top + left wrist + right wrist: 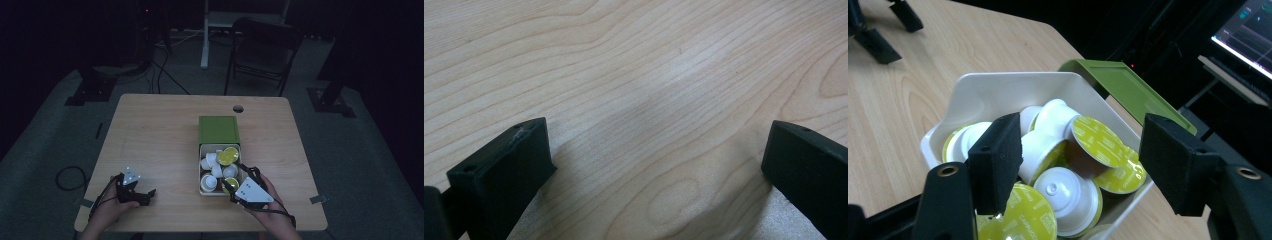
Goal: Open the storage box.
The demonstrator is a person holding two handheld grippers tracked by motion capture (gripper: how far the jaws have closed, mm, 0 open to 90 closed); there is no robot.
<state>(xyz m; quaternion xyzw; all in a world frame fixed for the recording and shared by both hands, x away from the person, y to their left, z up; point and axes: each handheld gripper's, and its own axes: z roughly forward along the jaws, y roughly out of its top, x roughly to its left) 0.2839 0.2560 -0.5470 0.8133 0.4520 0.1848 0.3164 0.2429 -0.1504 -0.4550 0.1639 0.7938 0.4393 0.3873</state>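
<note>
Wooden table, dim room. A white tray sits right of centre, its green lid slid back toward the far edge. The tray is heaped with coffee pods: white cups, yellow-green foil tops, lying at all angles.

Right tongs hang over the tray's near right corner, held in the right hand. In the right gripper view the jaws stand apart above the pods, nothing clamped between them; pads clear of the foil.

Left tongs rest low near the table's front left edge, in the left hand, well apart from the tray. Jaws wide apart over bare wood.
</note>
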